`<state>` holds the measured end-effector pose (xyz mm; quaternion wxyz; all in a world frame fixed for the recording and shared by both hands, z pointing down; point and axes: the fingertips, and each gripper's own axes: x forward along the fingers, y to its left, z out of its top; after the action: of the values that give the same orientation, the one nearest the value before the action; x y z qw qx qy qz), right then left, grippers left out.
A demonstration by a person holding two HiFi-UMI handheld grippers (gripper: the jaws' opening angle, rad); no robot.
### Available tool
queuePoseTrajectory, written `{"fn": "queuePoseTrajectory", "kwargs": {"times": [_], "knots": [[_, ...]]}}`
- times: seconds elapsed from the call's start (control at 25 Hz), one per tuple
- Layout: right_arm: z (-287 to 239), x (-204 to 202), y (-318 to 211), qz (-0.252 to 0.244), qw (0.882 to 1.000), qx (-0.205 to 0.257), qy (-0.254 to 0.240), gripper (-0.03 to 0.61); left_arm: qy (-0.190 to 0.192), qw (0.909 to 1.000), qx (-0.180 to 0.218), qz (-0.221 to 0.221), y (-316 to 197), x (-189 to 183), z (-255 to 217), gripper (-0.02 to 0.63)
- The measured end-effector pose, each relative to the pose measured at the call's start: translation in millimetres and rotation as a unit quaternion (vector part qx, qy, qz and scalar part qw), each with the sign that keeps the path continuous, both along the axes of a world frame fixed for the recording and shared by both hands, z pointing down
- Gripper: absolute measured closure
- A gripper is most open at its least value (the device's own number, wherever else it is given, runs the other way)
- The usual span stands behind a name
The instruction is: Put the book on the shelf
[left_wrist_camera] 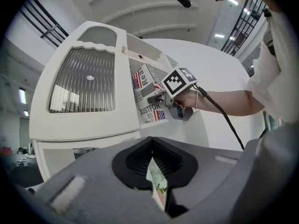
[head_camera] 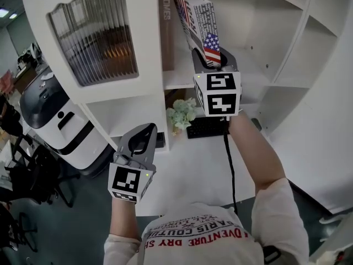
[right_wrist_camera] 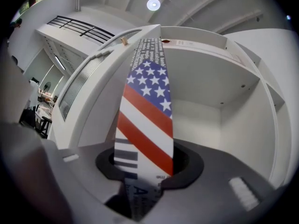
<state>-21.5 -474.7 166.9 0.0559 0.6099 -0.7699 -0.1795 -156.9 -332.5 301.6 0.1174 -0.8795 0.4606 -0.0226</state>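
The book (head_camera: 197, 19) has newsprint covers and a stars-and-stripes spine (right_wrist_camera: 145, 115). It stands tilted inside the open compartment of the white shelf unit (head_camera: 259, 65). My right gripper (head_camera: 213, 61) is shut on the book's lower spine end, just above the shelf board; whether the book touches the board is hidden. In the left gripper view the book (left_wrist_camera: 145, 95) and the right gripper (left_wrist_camera: 162, 98) show beside the cabinet door. My left gripper (head_camera: 145, 132) hangs low at the left, below the cabinet, its jaws together with nothing between them.
A ribbed-glass cabinet door (head_camera: 92, 37) stands left of the compartment. A brown book (head_camera: 166, 26) leans against the compartment's left wall. Below are a white desk (head_camera: 187, 170), pale flowers (head_camera: 181, 114) and a black keyboard (head_camera: 206, 127). A white-and-grey machine (head_camera: 55, 120) stands at the left.
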Motion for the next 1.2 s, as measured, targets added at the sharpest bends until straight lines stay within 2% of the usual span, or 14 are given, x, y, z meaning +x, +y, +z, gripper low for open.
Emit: {"fn": "queuePoseTrajectory", "kwargs": {"times": [0.44,0.8,1.2], "knots": [[7,-17,-49,-0.022,0.999,-0.034,0.036,0.409,0.005,0.9999,-0.006,-0.014,-29,-4,2,0.609],[14,-27,-77,-0.061,0.991,-0.103,0.067,0.353,0.009,0.9997,-0.018,-0.011,-48,4,11,0.609],[18,-29,-106,-0.058,0.987,-0.122,0.087,0.353,0.017,0.9992,-0.025,-0.024,-57,-2,17,0.609]]}}
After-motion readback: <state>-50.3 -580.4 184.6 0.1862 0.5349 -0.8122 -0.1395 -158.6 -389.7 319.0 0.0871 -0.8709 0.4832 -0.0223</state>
